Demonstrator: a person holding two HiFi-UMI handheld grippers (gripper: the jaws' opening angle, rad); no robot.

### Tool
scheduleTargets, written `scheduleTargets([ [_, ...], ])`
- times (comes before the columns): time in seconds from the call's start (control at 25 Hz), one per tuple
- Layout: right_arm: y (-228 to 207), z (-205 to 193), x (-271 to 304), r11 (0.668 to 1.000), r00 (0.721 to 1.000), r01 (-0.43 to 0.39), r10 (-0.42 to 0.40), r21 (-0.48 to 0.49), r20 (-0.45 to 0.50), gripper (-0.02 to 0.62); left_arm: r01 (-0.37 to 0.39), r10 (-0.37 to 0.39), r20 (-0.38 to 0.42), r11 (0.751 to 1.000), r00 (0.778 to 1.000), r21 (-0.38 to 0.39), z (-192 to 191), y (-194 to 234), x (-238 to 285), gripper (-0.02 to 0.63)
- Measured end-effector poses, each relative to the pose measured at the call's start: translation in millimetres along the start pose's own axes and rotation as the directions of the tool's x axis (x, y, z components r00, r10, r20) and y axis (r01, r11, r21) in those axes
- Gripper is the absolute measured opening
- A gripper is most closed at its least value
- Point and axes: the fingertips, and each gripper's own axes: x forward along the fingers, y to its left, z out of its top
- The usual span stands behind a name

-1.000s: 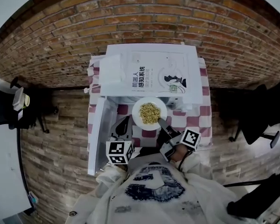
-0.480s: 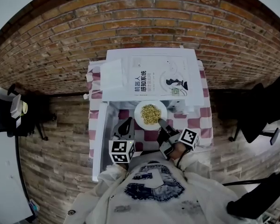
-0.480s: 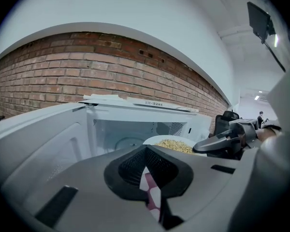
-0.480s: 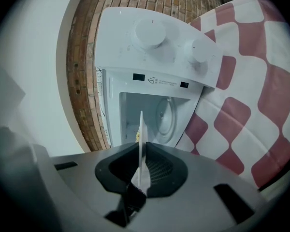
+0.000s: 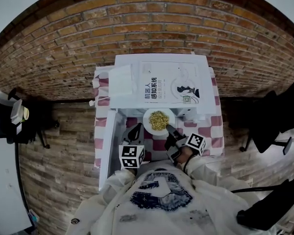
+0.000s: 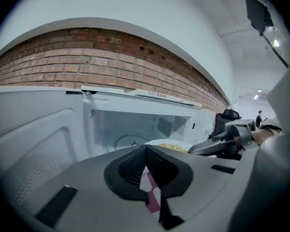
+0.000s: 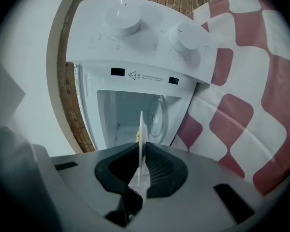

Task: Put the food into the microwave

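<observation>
Nearly home: the right gripper (image 5: 169, 129) clamps the rim of the plate of food (image 5: 158, 120) at the open microwave (image 5: 161, 82). The left gripper (image 5: 135, 131) idles, jaws together. One-edge hold may tip the plate (spilling onto the bench (image 5: 213, 127)).

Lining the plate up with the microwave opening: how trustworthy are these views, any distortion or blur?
Head view: heavy fisheye, brick wall bowed, corners dark, plate small but sharp. Left gripper view: evenly lit, microwave cavity clear. Right gripper view: vignetted; plate edge-on, a thin line.
</observation>
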Motion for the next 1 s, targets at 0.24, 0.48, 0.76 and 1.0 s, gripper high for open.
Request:
scheduleTargets([
  [0.24, -14.1, 4.5, 14.9, 1.0, 1.0, 0.016, -0.016, 0.013, -0.008, 0.038, -0.004, 0.003, -0.004, 1.0, 1.0, -0.005, -6.2, 5.9, 9.5, 0.008],
  [0.48, -25.6, 9.3, 29.2, 0.999, 1.0, 0.024, -0.023, 0.03, -0.017, 0.038, -0.002, 0.002, -0.009, 1.0, 1.0, -0.004, -7.1, 12.6, 17.4, 0.008],
  [0.76, -40.8, 22.5, 41.9, 0.998, 0.999, 0.052, -0.052, 0.032, -0.005, 0.038, 0.007, -0.007, -0.031, 1.0, 0.999, 0.023, -11.0, 15.3, 30.5, 0.008],
  [1.0, -45.4, 23.8, 51.4, 0.998, 0.998, 0.058, -0.058, 0.037, -0.008, 0.038, 0.024, -0.022, -0.046, 0.999, 0.999, 0.041, -8.9, 13.8, 36.2, 0.008],
])
